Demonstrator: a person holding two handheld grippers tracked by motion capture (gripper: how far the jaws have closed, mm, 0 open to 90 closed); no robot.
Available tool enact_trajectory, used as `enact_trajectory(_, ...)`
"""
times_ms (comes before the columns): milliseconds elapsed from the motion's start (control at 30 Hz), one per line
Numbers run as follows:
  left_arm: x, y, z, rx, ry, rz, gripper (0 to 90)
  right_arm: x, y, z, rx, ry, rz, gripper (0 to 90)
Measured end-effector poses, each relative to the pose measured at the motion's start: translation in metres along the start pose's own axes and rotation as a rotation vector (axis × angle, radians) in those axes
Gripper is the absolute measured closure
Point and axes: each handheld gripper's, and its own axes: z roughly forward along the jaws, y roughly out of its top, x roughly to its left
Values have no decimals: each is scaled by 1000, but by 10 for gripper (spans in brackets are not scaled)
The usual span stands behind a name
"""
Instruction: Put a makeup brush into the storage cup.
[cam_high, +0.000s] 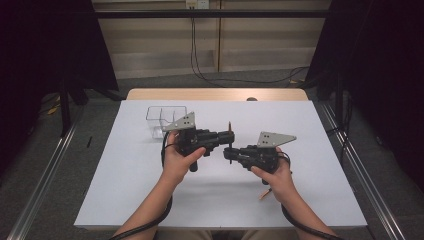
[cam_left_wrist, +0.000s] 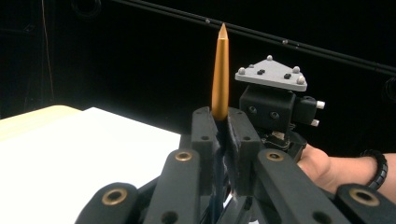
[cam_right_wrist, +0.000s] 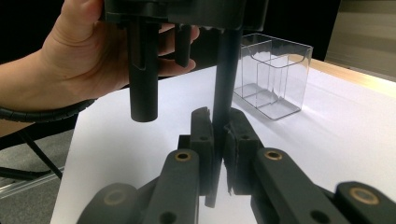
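A slim pen (cam_high: 230, 126) with a gold pointed end (cam_left_wrist: 220, 70) and a dark barrel (cam_right_wrist: 226, 70) is held above the middle of the white table (cam_high: 310, 130). My left gripper (cam_high: 230, 136) comes in from the left and is shut on it just below the gold part, as the left gripper view (cam_left_wrist: 223, 128) shows. My right gripper (cam_high: 231, 154) comes in from the right and is shut on the dark barrel lower down (cam_right_wrist: 218, 130). The two gripper tips sit close together along the pen.
A clear plastic box (cam_high: 166, 120) with compartments stands at the back left of the table, behind the left hand (cam_right_wrist: 273, 74). A thin orange stick (cam_high: 265, 193) lies on the table under the right wrist. Black curtains flank the table.
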Motion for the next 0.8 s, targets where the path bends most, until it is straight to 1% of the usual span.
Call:
enact_trajectory(233, -2, 2, 0, 8, 2, 12, 833, 1, 0, -1, -11, -1, 6, 814)
enact_trajectory(367, -2, 1, 1, 9, 1, 11, 833, 1, 1, -2, -9, -3, 8, 746)
enact_trajectory(400, -2, 1, 1, 11, 3, 13, 833, 1, 1, -2, -7, -10, 11, 737)
enact_trajectory(433, -2, 1, 1, 12, 3, 15, 833, 1, 1, -3, -10, -6, 13, 728)
enact_trajectory(500, -2, 1, 1, 11, 4, 16, 833, 1, 1, -3, -16, -14, 16, 667)
enact_trajectory(567, -2, 2, 1, 10, 5, 16, 833, 0, 1, -4, -22, -10, 14, 615)
enact_trajectory(600, -2, 2, 0, 8, 6, 16, 833, 0, 1, -5, -17, -17, 20, 570)
enact_trajectory(700, -3, 3, -1, 8, 8, 20, 833, -1, 1, -7, -23, -14, 34, 491)
enact_trajectory(733, -3, 4, -2, 2, 9, 15, 833, -1, 1, -8, -23, -19, 34, 466)
enact_trajectory(800, -2, 4, -4, -1, 11, 21, 833, -1, 1, -10, -25, -19, 30, 411)
